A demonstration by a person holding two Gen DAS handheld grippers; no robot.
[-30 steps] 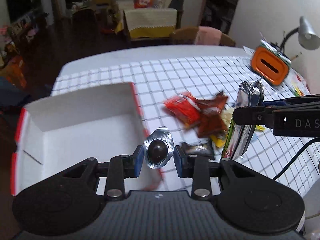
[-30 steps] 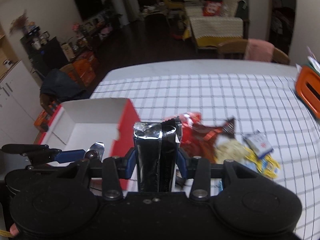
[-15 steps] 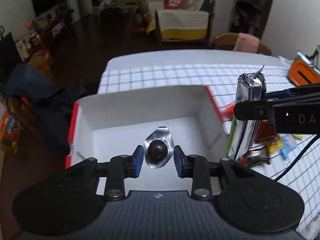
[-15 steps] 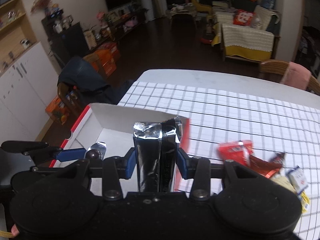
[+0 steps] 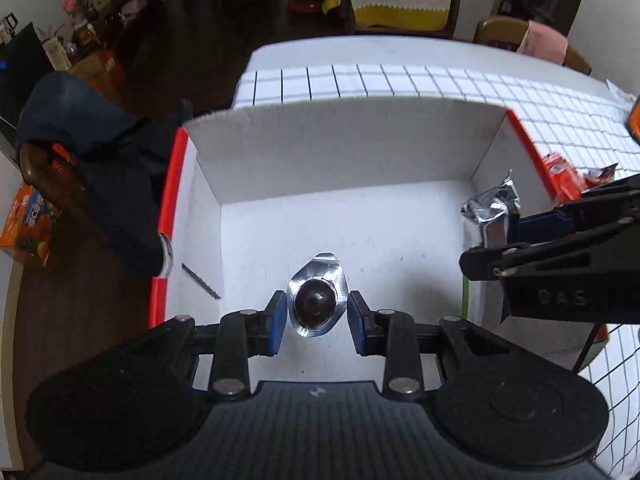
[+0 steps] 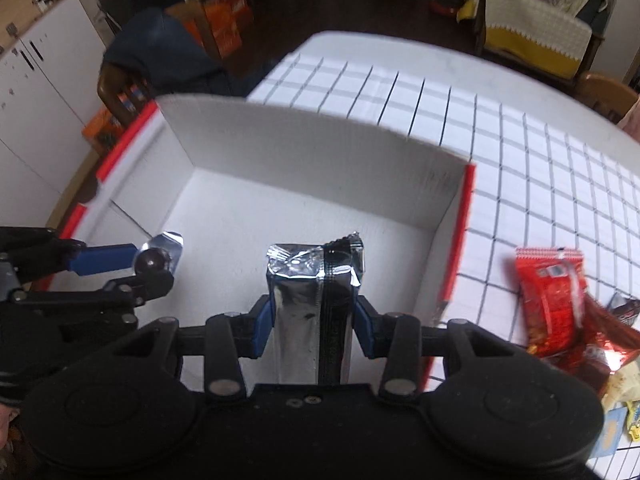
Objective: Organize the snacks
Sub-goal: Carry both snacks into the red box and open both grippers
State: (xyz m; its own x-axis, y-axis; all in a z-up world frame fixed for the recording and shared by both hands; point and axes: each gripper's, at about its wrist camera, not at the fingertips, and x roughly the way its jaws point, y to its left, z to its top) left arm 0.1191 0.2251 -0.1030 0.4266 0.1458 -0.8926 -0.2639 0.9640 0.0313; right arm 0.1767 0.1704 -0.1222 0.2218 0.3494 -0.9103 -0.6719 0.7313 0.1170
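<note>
A white cardboard box [image 5: 340,148] with red outer sides stands open on the checked tablecloth; its inside looks bare. My left gripper [image 5: 317,312] is shut on a small foil-wrapped chocolate ball [image 5: 316,304] and hangs over the box floor. My right gripper [image 6: 313,316] is shut on a tall silver and black snack packet [image 6: 308,304], held upright over the same box [image 6: 304,152]. In the left wrist view the right gripper and its packet [image 5: 494,216] come in from the right, above the box's right wall. The right wrist view shows the left gripper with the chocolate ball [image 6: 154,260] at the left.
Loose snacks, among them a red packet [image 6: 550,300], lie on the tablecloth [image 6: 520,168] right of the box. A chair draped with dark clothing [image 5: 100,152] stands off the table's left edge. An orange object [image 5: 635,120] peeks in at the far right.
Both grippers have swung left from the snack pile and sunk lower, so they now hang over the open box. Each still holds its snack.
</note>
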